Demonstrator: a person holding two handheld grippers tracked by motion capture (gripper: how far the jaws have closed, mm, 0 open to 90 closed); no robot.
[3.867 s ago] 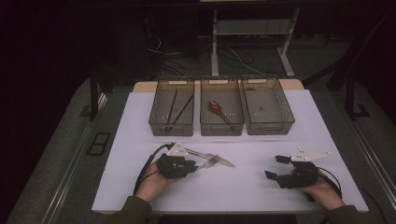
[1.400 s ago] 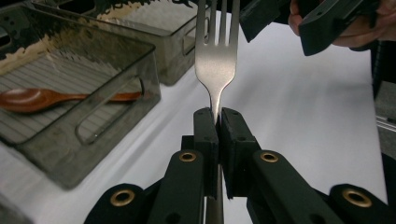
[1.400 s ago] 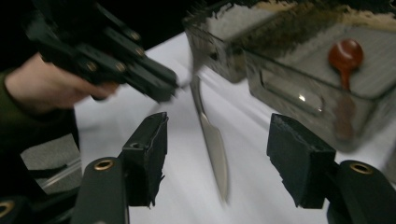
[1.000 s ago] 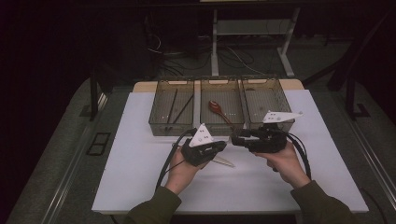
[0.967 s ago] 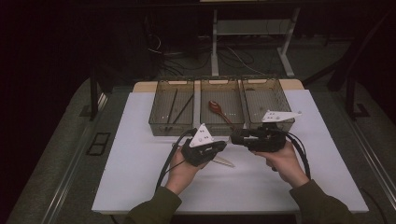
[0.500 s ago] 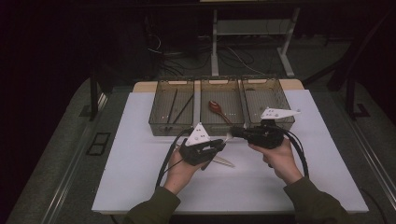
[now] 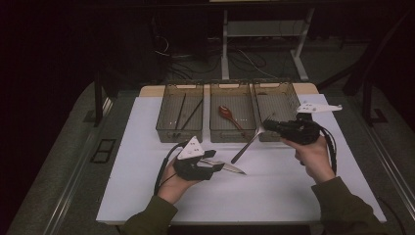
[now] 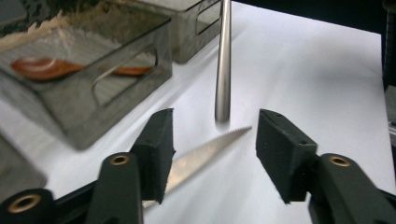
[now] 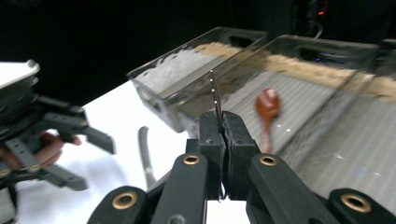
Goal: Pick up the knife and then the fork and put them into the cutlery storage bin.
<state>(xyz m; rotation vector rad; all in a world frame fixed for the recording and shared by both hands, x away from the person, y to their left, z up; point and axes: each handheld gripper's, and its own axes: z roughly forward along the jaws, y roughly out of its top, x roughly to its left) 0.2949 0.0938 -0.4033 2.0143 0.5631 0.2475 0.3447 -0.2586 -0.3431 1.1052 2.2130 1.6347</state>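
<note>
My right gripper is shut on a metal fork near its head, in front of the right bin. The fork's handle slants down and left over the white mat. In the right gripper view the pads pinch the fork edge-on, and its tines stick up above them. My left gripper is low over the mat, and its jaws have just been opening. A serrated knife lies flat on the mat between the open pads, which do not touch it. The fork's handle end hangs just beyond.
Three translucent bins stand in a row at the back of the mat: the left one holds dark chopsticks, the middle one a red spoon, and the right bin is behind my right gripper. White mat lies open near the front edge.
The two grippers, close together at the middle a second ago, have come apart. The right one moved right and up with the fork; the left one drew back, sank and opened.
</note>
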